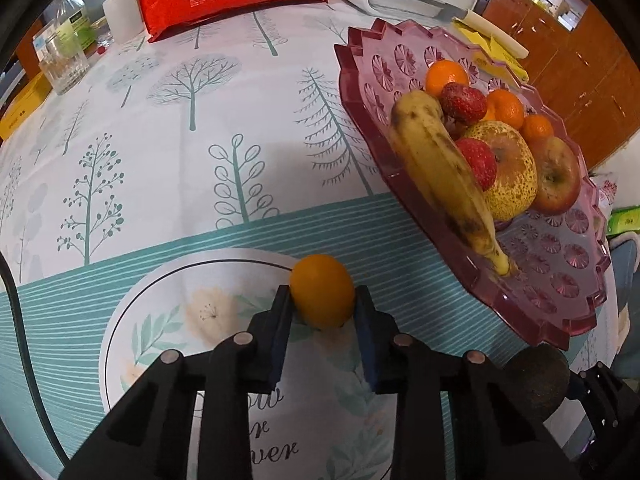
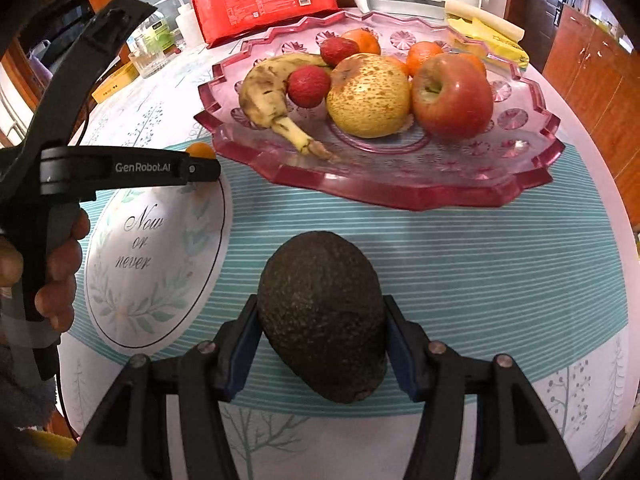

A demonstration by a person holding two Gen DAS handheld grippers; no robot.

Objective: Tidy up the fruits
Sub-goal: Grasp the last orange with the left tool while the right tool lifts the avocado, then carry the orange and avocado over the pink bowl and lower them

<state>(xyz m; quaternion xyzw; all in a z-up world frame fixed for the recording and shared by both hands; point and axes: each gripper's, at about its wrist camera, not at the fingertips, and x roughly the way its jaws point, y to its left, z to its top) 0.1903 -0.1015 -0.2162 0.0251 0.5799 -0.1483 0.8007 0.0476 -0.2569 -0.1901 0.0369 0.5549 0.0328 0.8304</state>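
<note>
A: Fruits, item one: small orange fruit [image 1: 322, 291], round, no long axis to speak of. It sits between the blue pads of the left tongs [image 1: 323, 308], low over the printed medallion on the desk [image 1: 160, 168]. The pads are pressed against both its sides, so it is pinched.

B: And item two?

A: Avocado [image 2: 322, 316], dark and pebbled. Held by the right tongs [image 2: 320, 340], pads flat on its two flanks, over the teal-striped band of the cloth. Its long axis runs straight along the tongs, narrow stem end toward the camera, broad end pointing ahead.

B: Where is the destination?

A: Pink glass dish [image 2: 384, 196], already carrying a banana [image 2: 266, 98], two strawberries, a speckled pear [image 2: 370, 96], a red apple [image 2: 452, 96] and several small oranges at the back.

B: Which hand has the shorter trip?

A: The right, I'd say. From the avocado the dish lies dead ahead, its near rim just beyond the fruit's broad end. From the left tongs the dish lies off to the right and forward, so that hand must cross sideways. The bare patch at the front of the dish looks the likeliest landing spot.
</note>
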